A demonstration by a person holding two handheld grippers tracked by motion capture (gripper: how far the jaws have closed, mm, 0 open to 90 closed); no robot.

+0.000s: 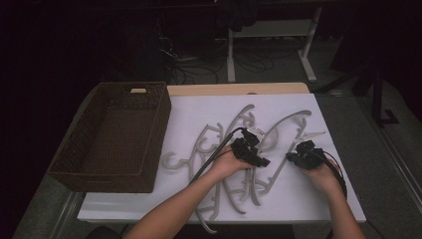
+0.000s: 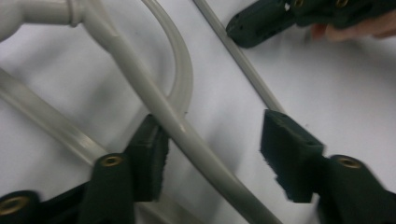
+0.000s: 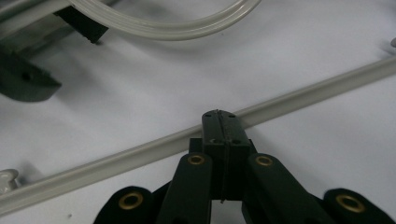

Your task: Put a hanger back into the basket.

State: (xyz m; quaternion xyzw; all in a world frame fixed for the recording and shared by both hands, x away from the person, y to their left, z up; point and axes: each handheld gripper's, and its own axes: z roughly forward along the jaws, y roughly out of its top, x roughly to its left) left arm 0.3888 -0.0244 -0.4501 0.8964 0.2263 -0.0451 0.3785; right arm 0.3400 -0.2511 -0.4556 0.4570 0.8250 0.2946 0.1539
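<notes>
Several grey plastic hangers lie crossed in a loose pile on the white tabletop. My left gripper is down in the pile. In the left gripper view its jaws stand partly apart around one hanger's arm. The arm lies against the left pad, and the right pad stands off it. My right gripper sits just to the right with its jaws shut together. Its tips are at a straight hanger bar that runs across beneath them.
A dark woven basket with nothing in it stands at the left of the table, right beside the pile. The right gripper's tip shows close ahead of the left one. The floor beyond holds desk legs and cables.
</notes>
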